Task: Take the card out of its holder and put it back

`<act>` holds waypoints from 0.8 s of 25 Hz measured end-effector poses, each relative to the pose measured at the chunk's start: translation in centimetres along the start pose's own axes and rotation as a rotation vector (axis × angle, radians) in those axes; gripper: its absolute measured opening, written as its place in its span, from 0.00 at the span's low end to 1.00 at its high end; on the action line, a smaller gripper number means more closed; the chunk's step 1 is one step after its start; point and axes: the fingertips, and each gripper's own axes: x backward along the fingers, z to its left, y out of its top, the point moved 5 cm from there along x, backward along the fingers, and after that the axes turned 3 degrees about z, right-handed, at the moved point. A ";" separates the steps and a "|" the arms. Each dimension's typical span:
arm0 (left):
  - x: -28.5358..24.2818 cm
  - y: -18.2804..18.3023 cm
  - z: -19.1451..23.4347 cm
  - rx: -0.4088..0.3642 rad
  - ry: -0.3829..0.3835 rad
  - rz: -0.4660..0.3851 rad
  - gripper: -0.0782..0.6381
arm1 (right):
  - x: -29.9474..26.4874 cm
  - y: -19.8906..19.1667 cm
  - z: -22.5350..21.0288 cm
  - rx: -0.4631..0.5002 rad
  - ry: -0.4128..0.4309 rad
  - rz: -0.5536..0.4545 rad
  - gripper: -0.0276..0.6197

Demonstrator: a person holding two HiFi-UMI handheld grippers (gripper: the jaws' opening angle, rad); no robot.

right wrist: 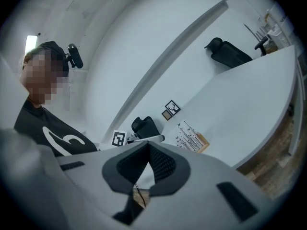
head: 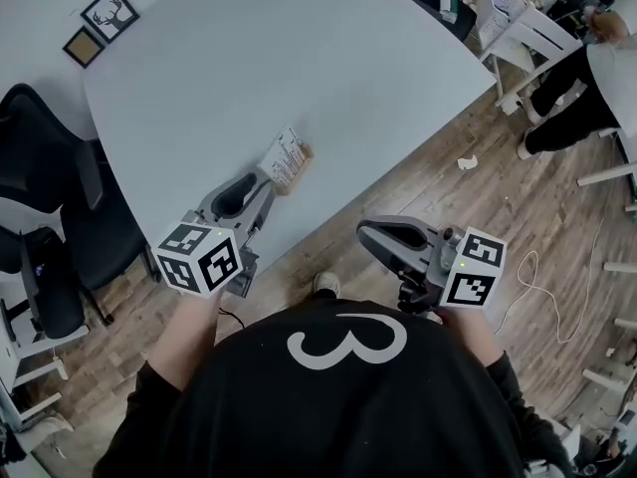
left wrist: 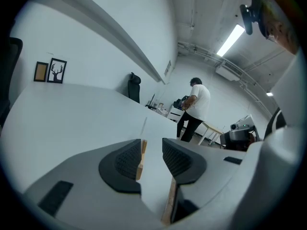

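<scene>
A printed card stands in a small wooden holder near the front edge of the white table. My left gripper points at it from just short of the holder, jaws open with nothing pressed between them. In the left gripper view the holder and the card's thin edge show edge-on in the gap of the left gripper. My right gripper hangs off the table over the wooden floor, shut and empty. The right gripper view shows the right gripper shut, with the card beyond it.
Two framed pictures lie at the table's far left corner. A black office chair stands at the left. A person stands at the back right beside white furniture. A white cable and a paper scrap lie on the floor.
</scene>
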 end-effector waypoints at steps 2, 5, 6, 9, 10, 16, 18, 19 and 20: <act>-0.5 -0.4 0.6 0.005 0.009 0.003 0.30 | -0.2 -0.2 -0.4 -0.003 0.002 0.009 0.05; -1.0 -0.8 1.2 0.015 0.024 0.001 0.30 | -0.2 -0.4 -0.6 -0.007 0.003 0.014 0.05; -1.2 -0.9 1.4 0.016 0.029 0.001 0.30 | -0.1 -0.4 -0.7 -0.009 0.003 0.015 0.05; -1.6 -0.8 1.8 0.015 0.035 -0.002 0.30 | -0.1 -0.6 -0.9 -0.017 0.003 0.021 0.05; -1.8 -0.8 1.9 0.019 0.032 -0.002 0.30 | -0.1 -0.7 -0.9 -0.019 0.003 0.023 0.05; -2.4 -1.0 1.8 0.027 0.022 -0.003 0.29 | 0.0 -0.9 -1.1 -0.021 0.003 0.023 0.05; -2.5 -1.0 1.7 0.012 0.025 -0.004 0.26 | -0.1 -1.0 -1.1 -0.020 0.005 0.024 0.05; -2.5 -1.0 1.7 0.004 0.029 -0.006 0.24 | -0.1 -1.0 -1.2 -0.021 0.004 0.026 0.05; -2.5 -1.0 1.6 -0.006 0.034 -0.009 0.22 | 0.0 -1.0 -1.2 -0.023 0.004 0.027 0.05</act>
